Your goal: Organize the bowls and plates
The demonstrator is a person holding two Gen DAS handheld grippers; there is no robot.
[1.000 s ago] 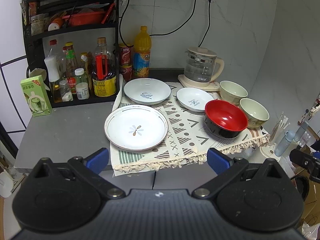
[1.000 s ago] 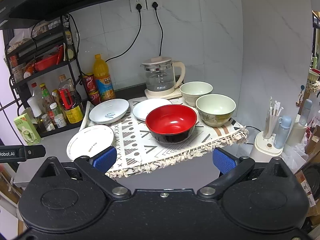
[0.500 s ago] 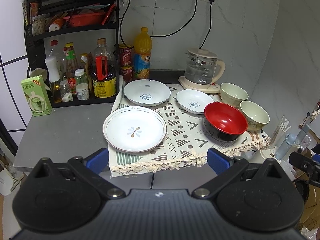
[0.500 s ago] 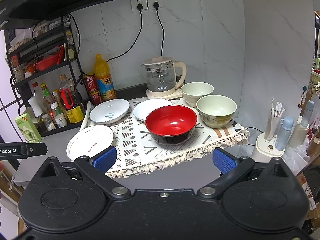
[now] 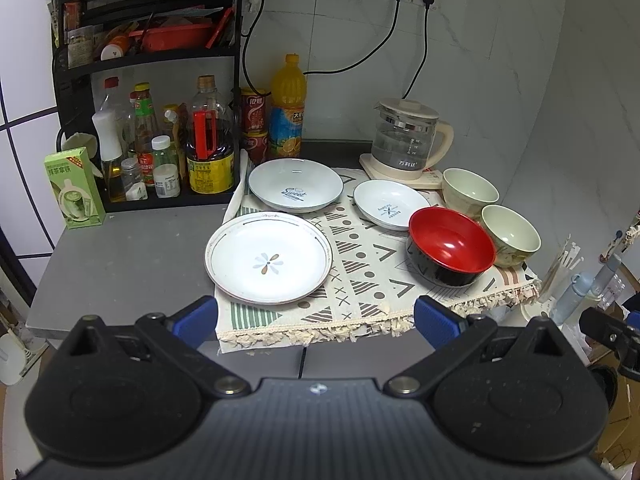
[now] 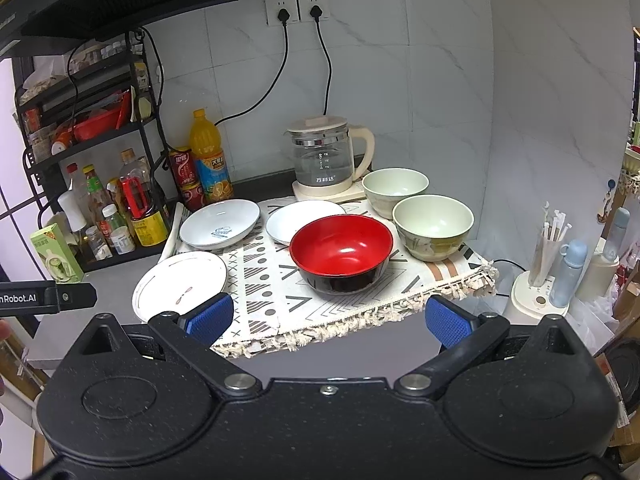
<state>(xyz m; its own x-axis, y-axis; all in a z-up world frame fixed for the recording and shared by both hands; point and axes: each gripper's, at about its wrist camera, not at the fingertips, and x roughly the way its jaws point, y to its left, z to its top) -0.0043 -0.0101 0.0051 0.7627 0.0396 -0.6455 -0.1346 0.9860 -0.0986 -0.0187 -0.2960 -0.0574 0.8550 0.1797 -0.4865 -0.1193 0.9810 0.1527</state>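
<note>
Hovering short of the near edge of the surface (image 5: 120, 256), both grippers are off the dishes. Left gripper (image 5: 316, 318): blue pads spread wide, nothing between them. Right gripper (image 6: 328, 318): same, spread wide and empty.

Patterned cloth (image 5: 372, 280) covers the right part of the grey surface, fringe hanging over the front edge. On it:
- flower plate (image 5: 268, 258), front left, its left rim overhanging the cloth onto bare surface
- deep white plate (image 5: 296, 190) with blue lettering, behind the flower plate, nearly touching it
- small white dish (image 5: 390, 204), right of the deep plate, apart from it
- red bowl (image 5: 450, 244), black outside, front right, just beside the small dish
- near green bowl (image 5: 510, 236), touching or almost touching the red bowl's right side
- far green bowl (image 5: 470, 190), behind it, next to the kettle base

All upright, none stacked.

Glass kettle (image 5: 404, 140) sits at the back on its base, corded to the wall sockets. Orange juice bottle (image 5: 288, 108) and red cans stand at the back left of the cloth. Black rack (image 5: 148, 56) with sauce bottles is on the left; green carton (image 5: 74, 188) stands beside it on the surface.

Right wrist view: the left gripper's black body shows at the left edge, level with the flower plate (image 6: 180, 284).
</note>
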